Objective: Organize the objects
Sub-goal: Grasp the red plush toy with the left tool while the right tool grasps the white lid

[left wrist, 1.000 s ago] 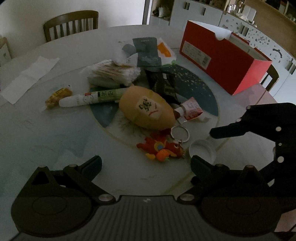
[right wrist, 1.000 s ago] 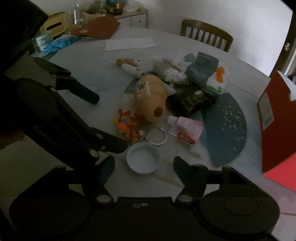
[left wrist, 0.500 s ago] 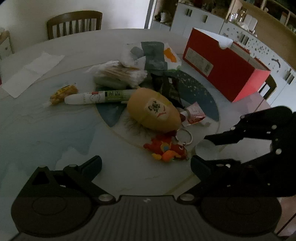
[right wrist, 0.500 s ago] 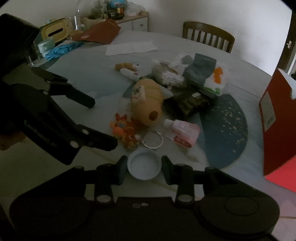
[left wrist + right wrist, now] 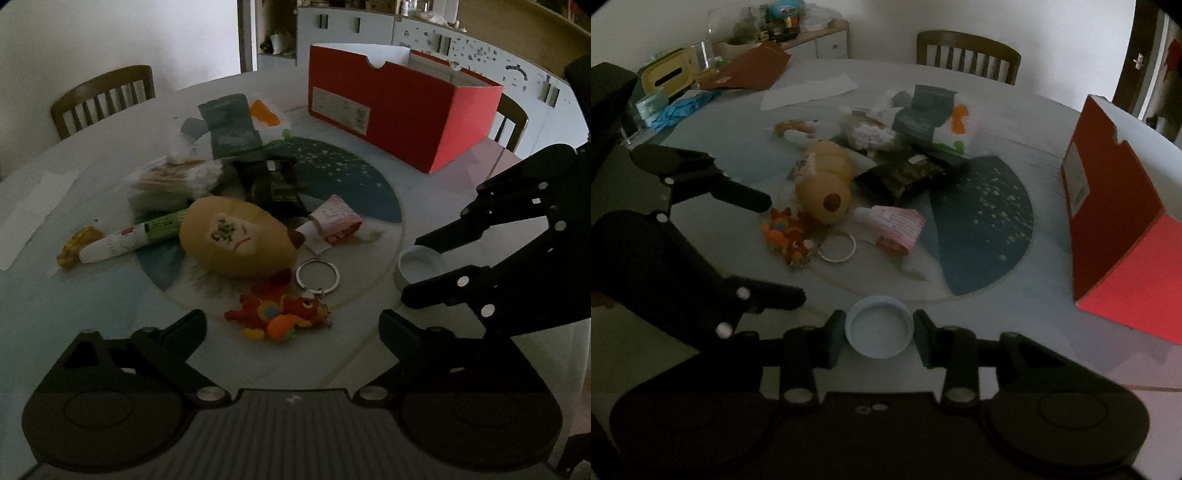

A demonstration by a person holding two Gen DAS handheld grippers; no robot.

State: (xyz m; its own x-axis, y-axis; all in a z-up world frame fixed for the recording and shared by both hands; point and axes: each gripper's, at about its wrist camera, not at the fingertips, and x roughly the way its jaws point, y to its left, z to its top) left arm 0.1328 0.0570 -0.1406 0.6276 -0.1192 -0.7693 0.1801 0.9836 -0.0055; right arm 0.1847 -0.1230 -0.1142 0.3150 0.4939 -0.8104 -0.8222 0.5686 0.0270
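Right tongs [image 5: 879, 332] pinching the lid [image 5: 879, 326] by its rim; left tongs [image 5: 291, 328] spread, empty. Lift level, carry toward the box [image 5: 1115, 236].

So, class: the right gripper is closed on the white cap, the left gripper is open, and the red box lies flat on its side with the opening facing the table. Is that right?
Not quite. The red box stands upright with its open top facing up, as the left wrist view shows. The rest holds: the right gripper grips the white cap, and the left gripper is open.
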